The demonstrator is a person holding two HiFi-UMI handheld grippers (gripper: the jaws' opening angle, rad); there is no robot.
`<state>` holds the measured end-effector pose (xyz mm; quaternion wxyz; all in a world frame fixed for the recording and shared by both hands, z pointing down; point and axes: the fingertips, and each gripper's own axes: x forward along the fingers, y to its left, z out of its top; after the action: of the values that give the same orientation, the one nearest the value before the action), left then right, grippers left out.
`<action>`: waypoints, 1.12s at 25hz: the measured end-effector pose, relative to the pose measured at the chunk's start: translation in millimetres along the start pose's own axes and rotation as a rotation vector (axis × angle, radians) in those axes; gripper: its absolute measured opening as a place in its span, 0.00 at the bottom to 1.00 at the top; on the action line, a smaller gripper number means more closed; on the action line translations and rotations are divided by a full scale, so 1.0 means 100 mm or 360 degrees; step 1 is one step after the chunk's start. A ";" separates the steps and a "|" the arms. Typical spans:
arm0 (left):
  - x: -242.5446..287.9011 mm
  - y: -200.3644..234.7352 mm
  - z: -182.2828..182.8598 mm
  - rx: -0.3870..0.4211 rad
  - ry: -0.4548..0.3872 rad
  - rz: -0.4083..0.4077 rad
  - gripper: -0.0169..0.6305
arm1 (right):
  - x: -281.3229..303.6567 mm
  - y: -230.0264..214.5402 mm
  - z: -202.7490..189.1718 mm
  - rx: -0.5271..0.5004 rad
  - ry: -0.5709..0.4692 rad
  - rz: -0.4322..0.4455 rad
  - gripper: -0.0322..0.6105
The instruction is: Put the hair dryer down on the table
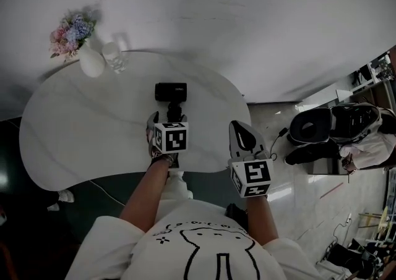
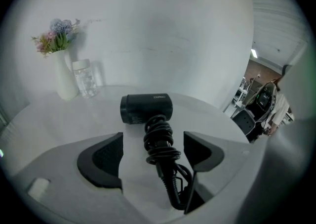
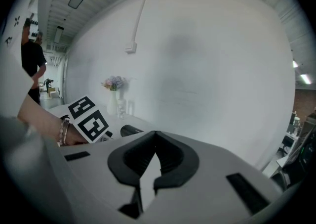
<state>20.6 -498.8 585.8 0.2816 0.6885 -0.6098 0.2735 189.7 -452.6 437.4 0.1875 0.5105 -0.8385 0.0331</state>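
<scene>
The black hair dryer (image 1: 171, 92) lies on the white oval table (image 1: 80, 130), its handle wound with the cord and pointing toward me. My left gripper (image 1: 168, 119) is behind it, open. In the left gripper view the wrapped handle (image 2: 159, 141) lies between the wide-apart pads (image 2: 106, 156) without touching either, and the dryer's barrel (image 2: 146, 108) rests beyond them. My right gripper (image 1: 238, 127) hovers off the table's right edge, shut and empty; its own view shows the pads (image 3: 170, 156) meeting at the tips and the dryer's end (image 3: 129, 130) low at the left.
A white vase of flowers (image 1: 90, 62) and a clear glass jar (image 1: 116, 57) stand at the table's far left near the wall. On the floor to the right are a black seat (image 1: 309, 127) and assorted gear. A person (image 3: 32, 55) stands far off.
</scene>
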 end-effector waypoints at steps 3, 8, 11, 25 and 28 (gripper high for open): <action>-0.22 0.07 0.00 -0.0020 -0.0058 0.0024 0.59 | -0.14 0.07 0.02 -0.0003 -0.0032 0.0011 0.05; -0.60 0.18 -0.01 -0.0060 -0.0161 0.0077 0.59 | -0.38 0.16 0.07 -0.0007 -0.0091 0.0032 0.05; -0.86 0.19 0.01 -0.0068 -0.0243 0.0070 0.59 | -0.52 0.21 0.10 -0.0004 -0.0122 0.0046 0.05; -2.06 0.39 0.13 0.0046 -0.0762 -0.0037 0.57 | -1.03 0.39 0.14 0.0043 -0.0244 0.0015 0.05; -2.25 0.48 0.19 0.0072 -0.0856 -0.0005 0.45 | -1.07 0.43 0.18 0.0042 -0.0263 0.0007 0.05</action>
<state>-50.0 -362.6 413.4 0.0944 0.7435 -0.6554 0.0938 190.8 -345.8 389.5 0.1108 0.5122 -0.8517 0.0023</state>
